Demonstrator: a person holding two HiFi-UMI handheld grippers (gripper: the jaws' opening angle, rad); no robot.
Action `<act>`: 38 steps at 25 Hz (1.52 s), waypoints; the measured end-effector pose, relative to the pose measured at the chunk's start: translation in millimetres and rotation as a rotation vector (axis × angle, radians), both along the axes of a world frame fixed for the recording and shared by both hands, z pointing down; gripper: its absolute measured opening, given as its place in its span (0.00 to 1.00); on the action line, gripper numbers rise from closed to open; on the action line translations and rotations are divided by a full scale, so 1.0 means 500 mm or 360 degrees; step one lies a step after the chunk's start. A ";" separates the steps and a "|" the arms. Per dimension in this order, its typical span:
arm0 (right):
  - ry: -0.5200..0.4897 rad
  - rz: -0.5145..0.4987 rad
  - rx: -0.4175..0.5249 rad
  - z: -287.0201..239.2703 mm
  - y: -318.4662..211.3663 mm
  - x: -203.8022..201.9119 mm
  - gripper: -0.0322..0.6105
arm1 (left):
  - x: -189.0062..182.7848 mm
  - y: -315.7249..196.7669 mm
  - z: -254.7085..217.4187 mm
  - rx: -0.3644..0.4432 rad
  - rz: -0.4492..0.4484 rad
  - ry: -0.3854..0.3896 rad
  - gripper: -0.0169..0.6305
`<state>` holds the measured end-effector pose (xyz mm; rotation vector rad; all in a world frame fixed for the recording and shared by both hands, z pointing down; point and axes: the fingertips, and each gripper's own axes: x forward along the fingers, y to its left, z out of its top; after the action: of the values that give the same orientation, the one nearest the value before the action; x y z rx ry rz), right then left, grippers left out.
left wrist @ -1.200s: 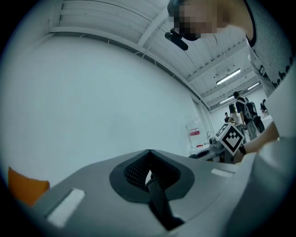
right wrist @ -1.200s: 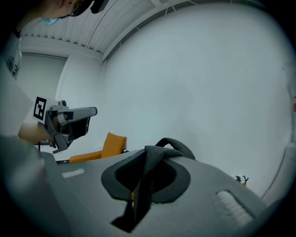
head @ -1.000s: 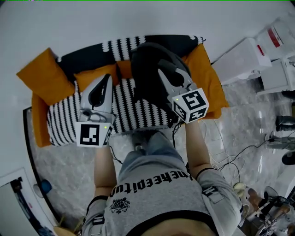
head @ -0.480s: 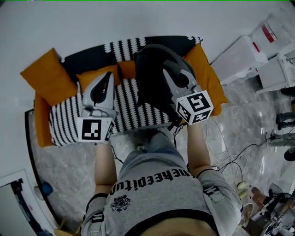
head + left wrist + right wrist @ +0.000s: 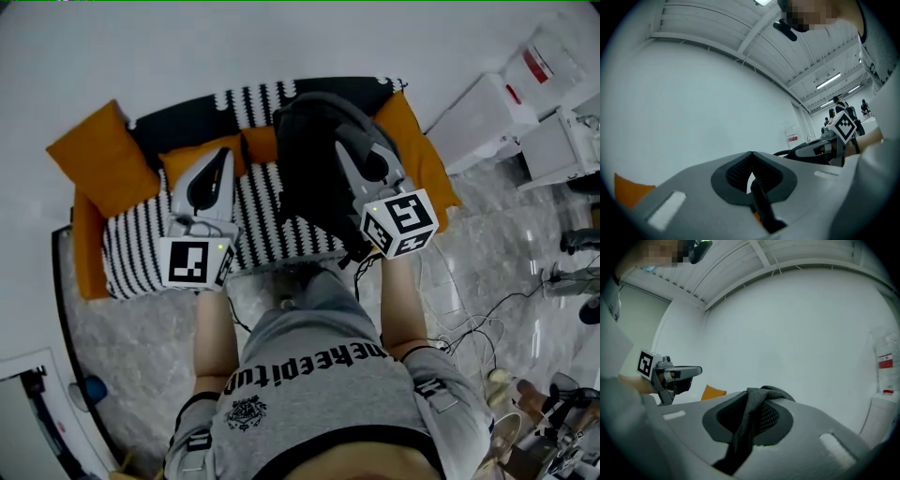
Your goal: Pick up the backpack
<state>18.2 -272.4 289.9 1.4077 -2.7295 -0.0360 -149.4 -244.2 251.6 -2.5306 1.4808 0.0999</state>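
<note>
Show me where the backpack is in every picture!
Head view: backpack, the black lump in the middle, over the sofa.
Left gripper view: maybe the dark sliver right of middle; hard to tell.
Right gripper view: its strap, bottom middle, pinched in the right tongs.
Shared landmark: the white wall.

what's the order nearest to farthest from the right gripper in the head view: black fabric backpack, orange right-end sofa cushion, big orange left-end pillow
1. Black fabric backpack, clamped in the right gripper.
2. Orange right-end sofa cushion, just to its right.
3. Big orange left-end pillow, far left.
</note>
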 end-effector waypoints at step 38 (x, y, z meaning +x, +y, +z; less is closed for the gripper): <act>-0.0069 0.0028 0.0099 -0.047 0.120 -0.018 0.10 | -0.012 0.109 -0.024 0.0060 0.0039 0.0018 0.05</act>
<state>9.0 -212.2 266.3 1.4648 -2.7739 -0.0907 -155.5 -189.7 239.7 -2.5233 1.4384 0.1448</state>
